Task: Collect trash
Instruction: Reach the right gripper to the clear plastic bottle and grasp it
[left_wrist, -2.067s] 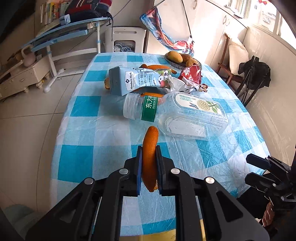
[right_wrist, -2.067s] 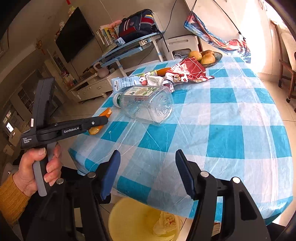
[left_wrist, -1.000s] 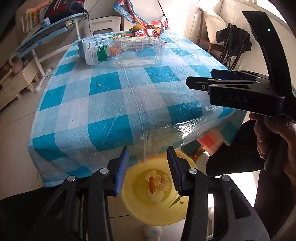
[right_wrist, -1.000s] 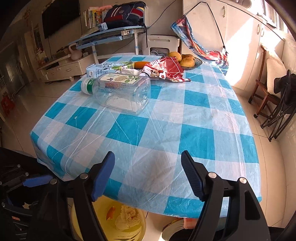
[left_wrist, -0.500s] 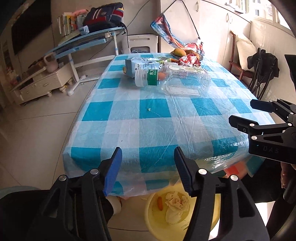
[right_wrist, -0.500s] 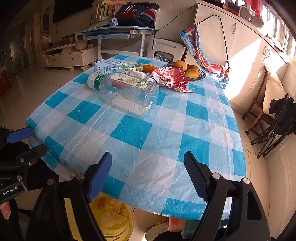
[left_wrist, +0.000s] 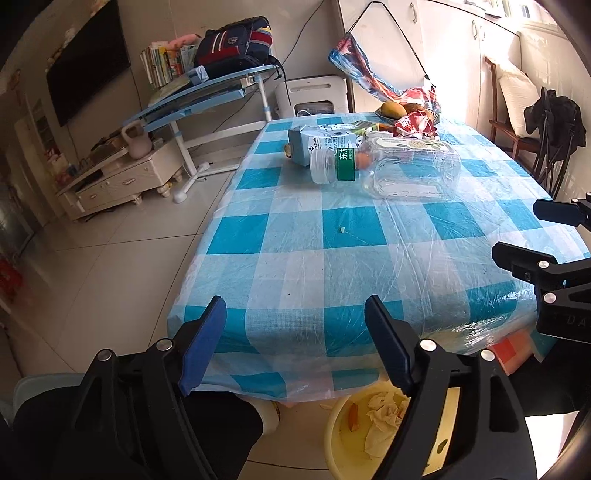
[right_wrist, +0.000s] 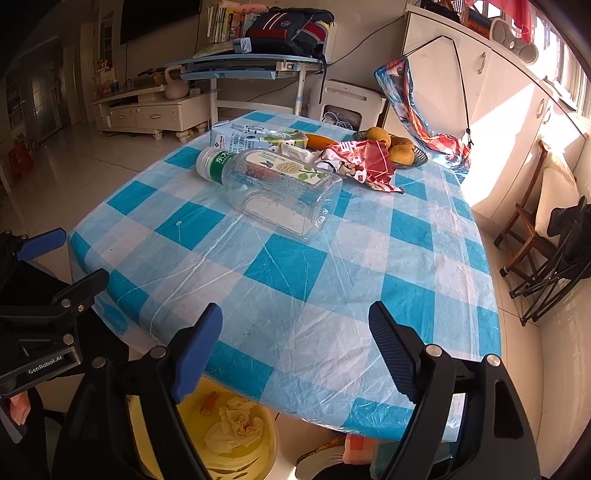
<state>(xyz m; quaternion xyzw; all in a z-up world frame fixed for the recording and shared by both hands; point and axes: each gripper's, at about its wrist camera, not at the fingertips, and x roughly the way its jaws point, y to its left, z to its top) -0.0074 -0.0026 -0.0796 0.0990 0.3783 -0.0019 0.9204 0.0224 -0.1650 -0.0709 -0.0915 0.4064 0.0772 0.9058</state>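
A clear plastic bottle (left_wrist: 402, 170) (right_wrist: 280, 188) lies on its side on the blue checked table (left_wrist: 295, 266) (right_wrist: 369, 295), by a blue milk carton (left_wrist: 317, 142) (right_wrist: 240, 134), a red wrapper (left_wrist: 413, 123) (right_wrist: 365, 158) and orange peel (right_wrist: 319, 140). A yellow bin (left_wrist: 354, 443) (right_wrist: 236, 435) on the floor under the near table edge holds crumpled tissue and an orange peel. My left gripper (left_wrist: 295, 339) is open and empty at the near edge. My right gripper (right_wrist: 295, 347) is open and empty, also seen at right (left_wrist: 546, 236).
A fruit bowl (right_wrist: 399, 149) stands at the table's far end. A folded black chair (right_wrist: 561, 251) and a wooden chair (left_wrist: 509, 122) stand right of the table. A blue desk (left_wrist: 199, 99) and a white TV cabinet (left_wrist: 114, 181) stand to the far left.
My left gripper carried an orange peel off the table, opened over the yellow bin and left the peel there, then rose back to the table's near edge. Both grippers stay open.
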